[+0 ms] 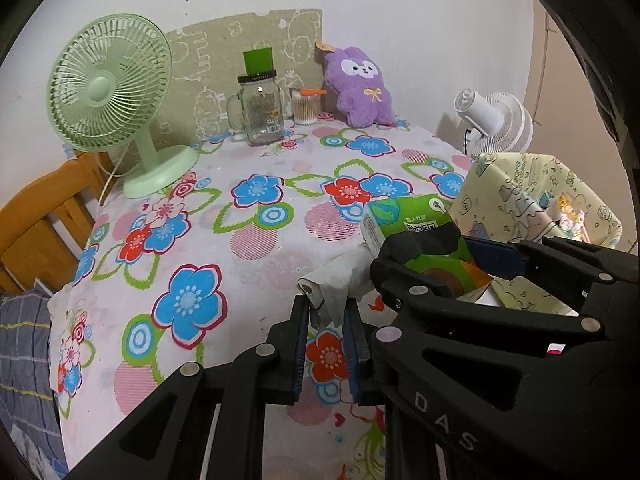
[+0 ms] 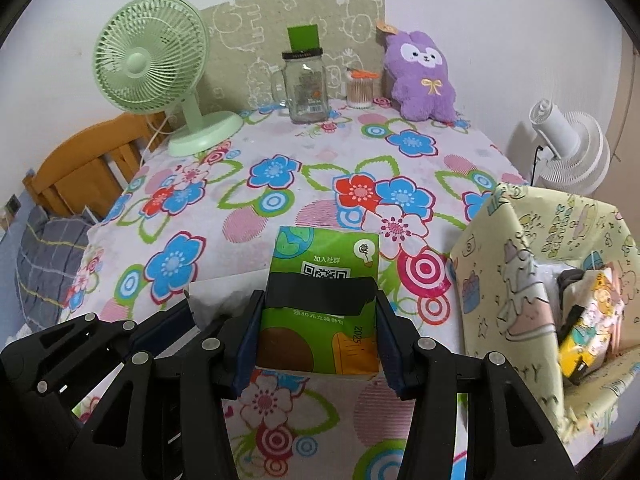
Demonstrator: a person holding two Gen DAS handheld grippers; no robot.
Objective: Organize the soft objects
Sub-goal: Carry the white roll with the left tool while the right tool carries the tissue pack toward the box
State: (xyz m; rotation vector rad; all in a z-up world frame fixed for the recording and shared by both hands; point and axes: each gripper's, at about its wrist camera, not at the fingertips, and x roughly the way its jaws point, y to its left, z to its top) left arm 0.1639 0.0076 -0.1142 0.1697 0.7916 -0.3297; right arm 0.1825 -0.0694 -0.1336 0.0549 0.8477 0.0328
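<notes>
Tissue pack (image 2: 320,300), upright, long axis pointing away

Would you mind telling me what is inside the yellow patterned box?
The yellow patterned box holds a colourful packet beside something dark; its near wall hides the bottom.

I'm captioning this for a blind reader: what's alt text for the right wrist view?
The right tool grips a green tissue pack above a floral tablecloth. A yellow fabric bin stands to its right; a green fan, jar and purple plush line the back.
</notes>
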